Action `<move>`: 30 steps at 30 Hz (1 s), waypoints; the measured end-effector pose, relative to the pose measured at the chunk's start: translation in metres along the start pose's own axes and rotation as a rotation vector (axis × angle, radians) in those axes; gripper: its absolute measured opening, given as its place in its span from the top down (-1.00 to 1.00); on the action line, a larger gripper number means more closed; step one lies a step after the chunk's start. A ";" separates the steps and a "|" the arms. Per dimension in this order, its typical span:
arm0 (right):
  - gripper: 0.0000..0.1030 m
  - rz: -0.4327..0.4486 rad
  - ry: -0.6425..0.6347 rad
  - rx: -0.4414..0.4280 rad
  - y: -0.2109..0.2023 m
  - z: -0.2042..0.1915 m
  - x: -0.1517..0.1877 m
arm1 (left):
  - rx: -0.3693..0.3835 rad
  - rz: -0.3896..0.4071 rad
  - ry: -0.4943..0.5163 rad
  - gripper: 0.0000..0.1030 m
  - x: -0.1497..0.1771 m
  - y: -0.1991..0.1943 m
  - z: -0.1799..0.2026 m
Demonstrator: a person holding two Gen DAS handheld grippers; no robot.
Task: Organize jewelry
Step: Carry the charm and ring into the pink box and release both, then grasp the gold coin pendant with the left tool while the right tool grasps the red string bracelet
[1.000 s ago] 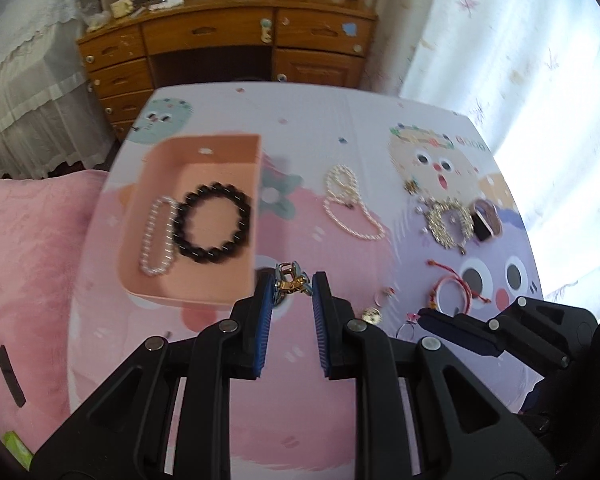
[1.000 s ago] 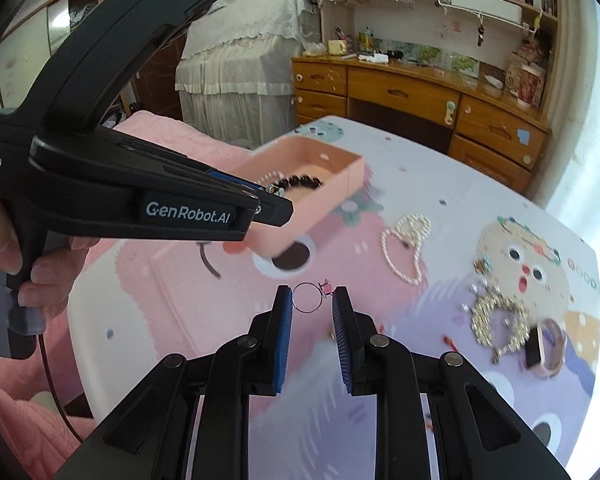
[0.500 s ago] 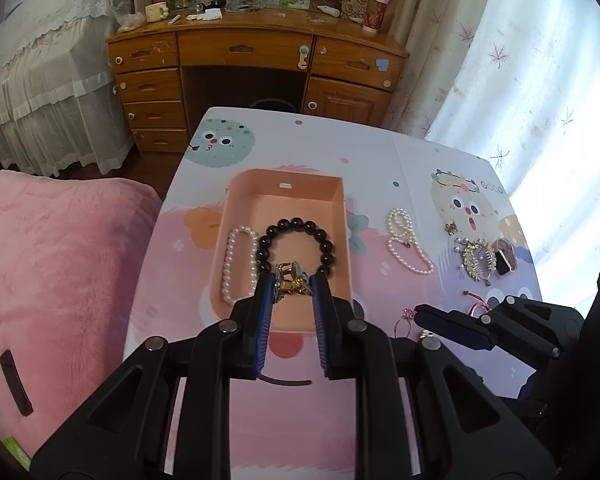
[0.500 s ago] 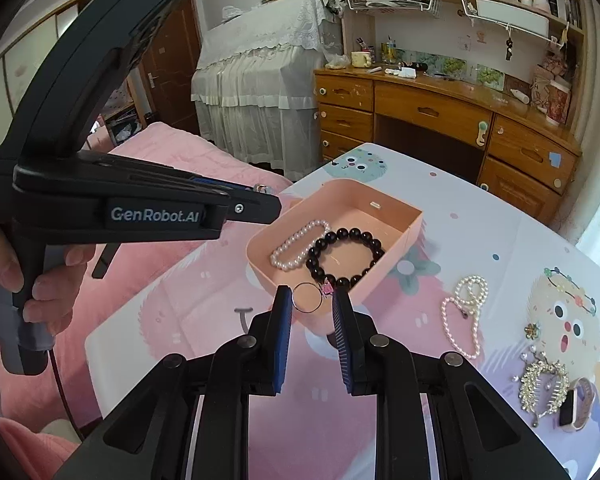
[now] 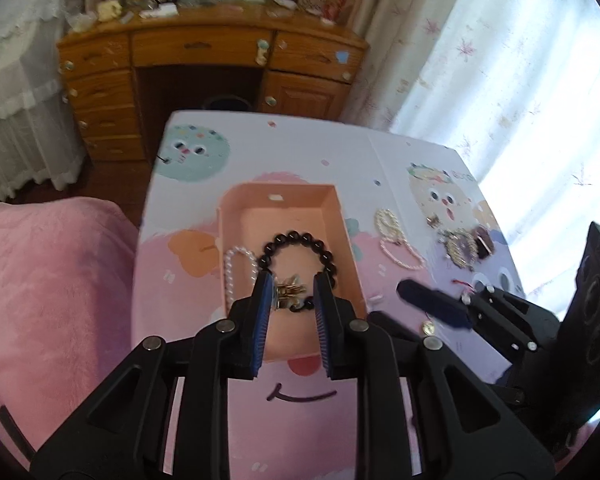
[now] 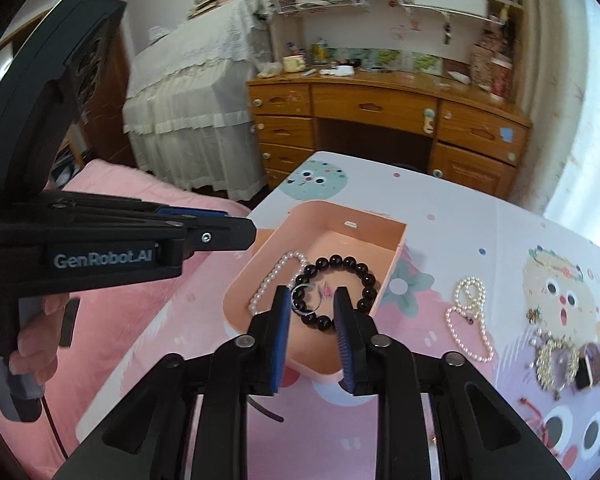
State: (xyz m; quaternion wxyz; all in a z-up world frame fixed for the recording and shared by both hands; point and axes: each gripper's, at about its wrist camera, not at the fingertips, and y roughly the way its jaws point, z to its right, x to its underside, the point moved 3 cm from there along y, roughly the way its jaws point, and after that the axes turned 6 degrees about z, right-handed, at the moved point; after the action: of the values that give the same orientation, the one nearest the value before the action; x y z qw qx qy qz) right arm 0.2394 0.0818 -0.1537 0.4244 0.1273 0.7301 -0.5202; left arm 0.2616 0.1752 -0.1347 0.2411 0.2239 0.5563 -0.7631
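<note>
A pink tray (image 5: 332,216) (image 6: 392,256) on the cartoon mat holds a black bead bracelet (image 5: 300,240) (image 6: 364,276) and a white pearl bracelet (image 5: 236,264) (image 6: 276,276). My left gripper (image 5: 291,292) is above the tray's near end; its jaws have spread and a small gold clip (image 5: 288,290) sits between them, against the left pad. My right gripper (image 6: 312,300) hovers over the tray, jaws apart, with a thin silver ring bearing a pink charm (image 6: 310,296) between them, touching the left pad. The left gripper also shows in the right wrist view (image 6: 220,232).
On the mat right of the tray lie a pearl necklace (image 5: 396,240) (image 6: 470,320), a gold brooch (image 5: 460,246) (image 6: 556,360), a small watch (image 6: 590,368), a red string bracelet (image 5: 462,284) and a gold charm (image 5: 428,326). A pink bed (image 5: 52,280) lies left; a wooden desk (image 5: 204,64) stands behind.
Both grippers moved from the mat to above the pink tray, carrying the clip and the ring. Both pairs of jaws have now widened, loosening their hold.
</note>
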 end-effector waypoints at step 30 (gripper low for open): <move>-0.55 -0.048 0.382 0.214 -0.068 0.066 0.087 | 0.072 -0.170 0.129 -0.14 0.042 0.006 0.030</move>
State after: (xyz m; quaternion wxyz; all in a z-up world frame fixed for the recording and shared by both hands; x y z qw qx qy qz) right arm 0.1763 -0.0272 -0.1808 0.2501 0.2503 0.7407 -0.5711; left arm 0.2306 0.1400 -0.1564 0.1310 0.2328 0.5600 -0.7843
